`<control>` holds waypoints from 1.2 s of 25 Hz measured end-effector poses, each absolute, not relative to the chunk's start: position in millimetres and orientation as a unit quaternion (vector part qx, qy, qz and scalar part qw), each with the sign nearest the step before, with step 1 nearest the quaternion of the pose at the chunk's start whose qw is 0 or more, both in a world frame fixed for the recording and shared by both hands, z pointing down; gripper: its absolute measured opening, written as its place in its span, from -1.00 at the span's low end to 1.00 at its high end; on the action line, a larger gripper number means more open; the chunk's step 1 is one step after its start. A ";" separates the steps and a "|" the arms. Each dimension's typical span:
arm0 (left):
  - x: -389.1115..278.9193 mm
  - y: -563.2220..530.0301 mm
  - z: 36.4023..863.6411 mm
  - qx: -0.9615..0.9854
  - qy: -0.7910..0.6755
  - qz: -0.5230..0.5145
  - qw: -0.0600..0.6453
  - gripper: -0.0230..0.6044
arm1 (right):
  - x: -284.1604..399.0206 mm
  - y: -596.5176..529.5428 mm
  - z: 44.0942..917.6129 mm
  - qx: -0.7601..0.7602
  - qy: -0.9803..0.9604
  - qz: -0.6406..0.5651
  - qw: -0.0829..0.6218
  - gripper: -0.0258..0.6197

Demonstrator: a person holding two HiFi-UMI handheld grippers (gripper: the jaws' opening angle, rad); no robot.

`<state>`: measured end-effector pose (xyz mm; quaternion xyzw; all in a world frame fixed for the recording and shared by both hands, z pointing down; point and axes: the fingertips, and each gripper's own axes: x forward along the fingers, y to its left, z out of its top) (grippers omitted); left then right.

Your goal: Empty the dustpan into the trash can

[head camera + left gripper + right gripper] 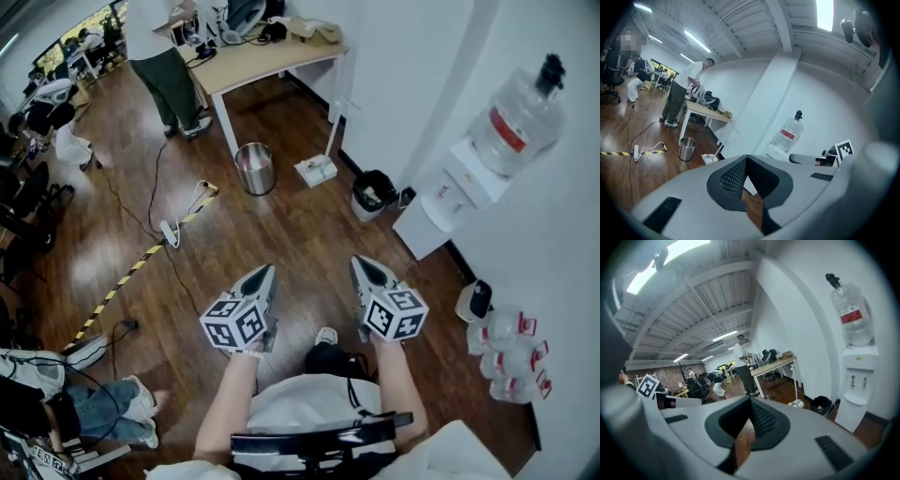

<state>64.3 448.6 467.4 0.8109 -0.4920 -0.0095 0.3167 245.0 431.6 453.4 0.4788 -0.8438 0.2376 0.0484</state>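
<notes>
Head view is showing the wooden floor [281, 253] spreading out from the person's feet to a light desk [253, 61] at its far edge, where another person [164, 66] is standing. Along the floor's right edge, against the white wall, a water dispenser [441, 202] is carrying its upturned bottle [517, 120]. A black lined trash bin [373, 194] is sitting just left of it, and a steel trash can [254, 169] is standing off the desk's near corner. The white long-handled dustpan [316, 170] is resting on the floor between the two cans, near the desk leg, with its handle rising upright. It is well apart from both grippers. The left gripper [268, 270] and the right gripper [357, 262] are pointing ahead side by side; in each gripper view the jaw tips are meeting, with nothing between them. The likely trouble lies in the pickup: the jaws are needing to part before they meet the thin handle, and an off-centre pinch could let the pan swing and spill before it reaches a can. The cable and striped tape [141, 262] trailing over the floor's left side could catch a foot if the person strays that way.
</notes>
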 end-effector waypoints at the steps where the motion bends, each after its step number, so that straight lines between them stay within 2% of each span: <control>1: 68.7 428.5 465.2 0.807 -0.499 -0.011 0.316 -0.97 | 248.5 407.3 450.7 0.471 -0.849 0.236 0.051 -0.89; 8: 100.4 327.0 460.6 0.790 -0.525 -0.017 0.316 -0.97 | 266.8 288.7 449.6 0.425 -0.869 0.243 0.070 -0.89; 12: 111.8 302.0 462.8 0.788 -0.530 -0.014 0.314 -0.97 | 277.3 255.6 453.2 0.420 -0.869 0.256 0.055 -0.89; 17: 102.9 279.5 470.0 0.780 -0.542 -0.012 0.313 -0.97 | 283.9 230.6 454.8 0.430 -0.862 0.269 0.016 -0.89; 23: 95.0 234.5 480.4 0.785 -0.532 -0.017 0.318 -0.97 | 288.2 197.8 467.1 0.442 -0.850 0.286 0.006 -0.89; 30: 59.1 111.1 487.1 0.811 -0.492 -0.012 0.316 -0.97 | 251.6 109.5 478.7 0.473 -0.832 0.291 -0.002 -0.89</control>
